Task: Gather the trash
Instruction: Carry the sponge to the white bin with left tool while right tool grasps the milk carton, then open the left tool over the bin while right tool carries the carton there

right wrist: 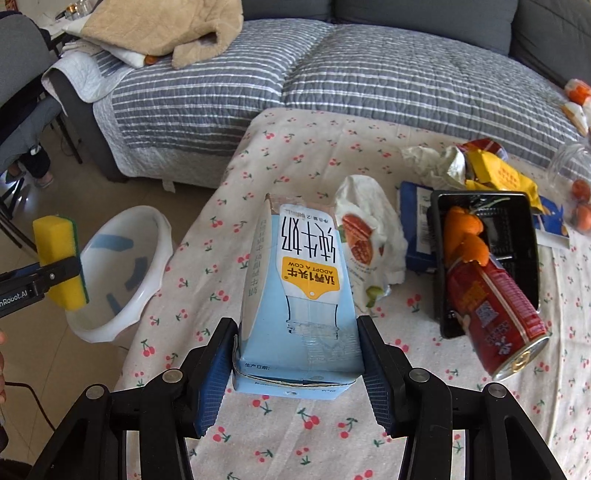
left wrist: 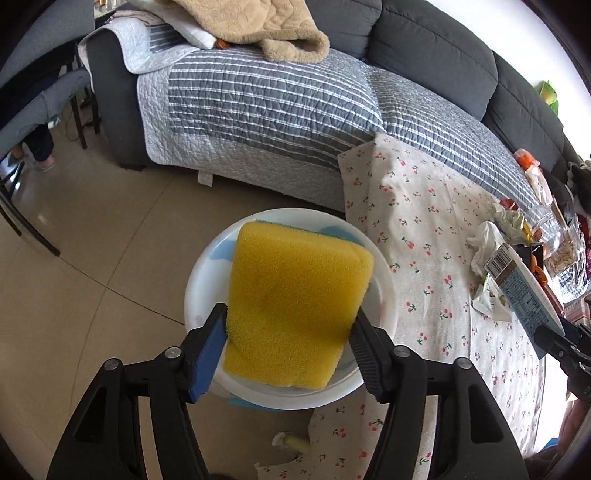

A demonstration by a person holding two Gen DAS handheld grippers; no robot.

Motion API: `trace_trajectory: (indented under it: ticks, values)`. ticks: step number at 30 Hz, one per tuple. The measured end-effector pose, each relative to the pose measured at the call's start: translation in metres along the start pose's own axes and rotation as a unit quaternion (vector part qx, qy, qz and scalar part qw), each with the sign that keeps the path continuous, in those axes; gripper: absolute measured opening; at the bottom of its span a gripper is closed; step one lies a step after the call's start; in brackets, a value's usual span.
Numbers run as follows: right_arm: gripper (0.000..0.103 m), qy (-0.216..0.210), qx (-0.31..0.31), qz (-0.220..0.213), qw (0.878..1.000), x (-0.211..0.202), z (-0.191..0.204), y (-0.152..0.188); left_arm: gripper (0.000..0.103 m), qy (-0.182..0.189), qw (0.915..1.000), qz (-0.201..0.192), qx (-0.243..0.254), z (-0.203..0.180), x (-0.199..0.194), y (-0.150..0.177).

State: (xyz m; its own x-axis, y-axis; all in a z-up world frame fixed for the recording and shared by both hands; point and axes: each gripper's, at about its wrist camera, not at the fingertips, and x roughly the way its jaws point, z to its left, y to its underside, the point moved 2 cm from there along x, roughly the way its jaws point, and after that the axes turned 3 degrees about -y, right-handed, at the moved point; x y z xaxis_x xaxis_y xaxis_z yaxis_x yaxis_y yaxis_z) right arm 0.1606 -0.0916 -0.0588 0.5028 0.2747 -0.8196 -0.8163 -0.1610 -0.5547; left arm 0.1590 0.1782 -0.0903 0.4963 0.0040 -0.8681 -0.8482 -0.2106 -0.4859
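My left gripper (left wrist: 288, 317) is shut on a yellow sponge (left wrist: 295, 288) with a green back, held above a white plastic basin (left wrist: 199, 280) on the floor beside the table. From the right wrist view the sponge (right wrist: 59, 254) hangs over the basin (right wrist: 122, 295). My right gripper (right wrist: 295, 325) is shut on a light blue milk carton (right wrist: 299, 280), lifted over the cherry-print tablecloth (right wrist: 277, 424). To the right lie a red can (right wrist: 495, 314) and orange peel (right wrist: 461, 229) on a black tray (right wrist: 517, 221), a white wrapper (right wrist: 369, 229) and yellow packets (right wrist: 498, 173).
A grey sofa with a striped quilt (left wrist: 266, 110) and a beige blanket (left wrist: 251, 26) runs behind the table. A person's legs (left wrist: 37, 122) and chair legs are at the far left. A small scrap (left wrist: 291, 441) lies on the tiled floor by the table edge.
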Motion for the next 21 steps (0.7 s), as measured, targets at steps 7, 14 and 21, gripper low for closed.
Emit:
trace_trajectory:
  ticks: [7, 14, 21]
  values:
    - [0.057, -0.029, -0.013, 0.006, 0.999, 0.019, 0.025, -0.005, 0.093, -0.041, 0.9990, 0.017, -0.006, 0.022, -0.002, 0.006]
    - [0.057, -0.068, -0.044, 0.011, 0.997, 0.038, 0.068, -0.013, 0.099, -0.096, 0.9952, -0.001, -0.013, 0.053, -0.021, 0.007]
    - [0.057, -0.096, -0.070, 0.016, 0.993, 0.061, 0.112, -0.017, 0.099, -0.107, 0.9941, 0.002, -0.017, 0.077, -0.028, 0.014]
